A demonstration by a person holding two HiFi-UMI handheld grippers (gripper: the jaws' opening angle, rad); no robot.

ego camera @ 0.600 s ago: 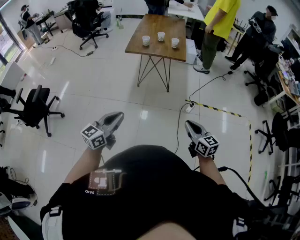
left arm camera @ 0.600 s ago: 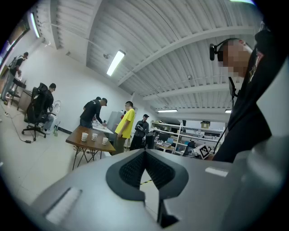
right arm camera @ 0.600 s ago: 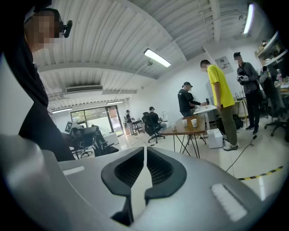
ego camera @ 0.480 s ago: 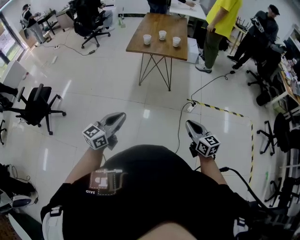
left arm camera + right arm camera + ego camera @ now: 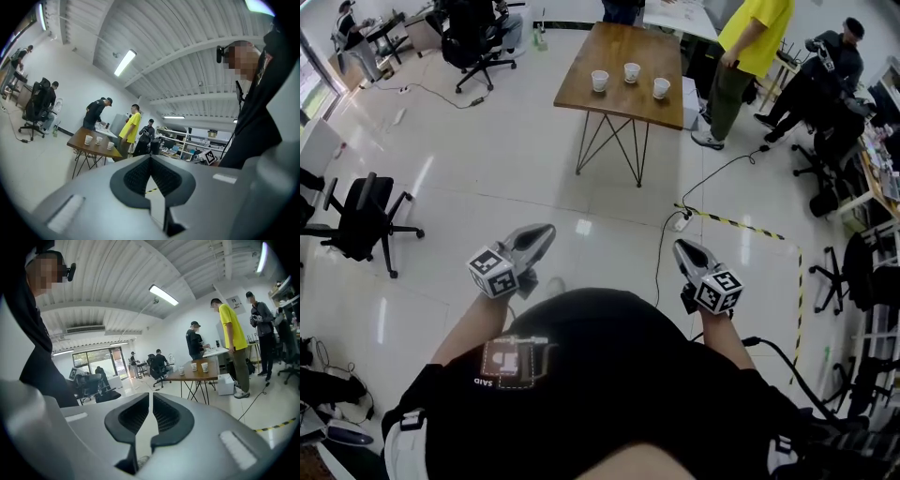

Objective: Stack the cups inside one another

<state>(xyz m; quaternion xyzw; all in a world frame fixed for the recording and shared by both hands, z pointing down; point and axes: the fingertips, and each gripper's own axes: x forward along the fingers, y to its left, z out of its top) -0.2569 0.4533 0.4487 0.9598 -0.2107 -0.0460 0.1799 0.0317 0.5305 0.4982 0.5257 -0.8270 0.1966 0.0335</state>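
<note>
I hold both grippers near my body over the floor, the left gripper (image 5: pixel 544 231) closed tight on nothing and the right gripper (image 5: pixel 680 247) a thin slit apart and empty, while the three cups (image 5: pixel 632 72) stand unstacked, side by side, on the far wooden table (image 5: pixel 609 45).

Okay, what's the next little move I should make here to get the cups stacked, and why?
Probably step forward toward the table: the three cups sit on it across the room, while the empty left gripper and right gripper hang by your body.
</note>
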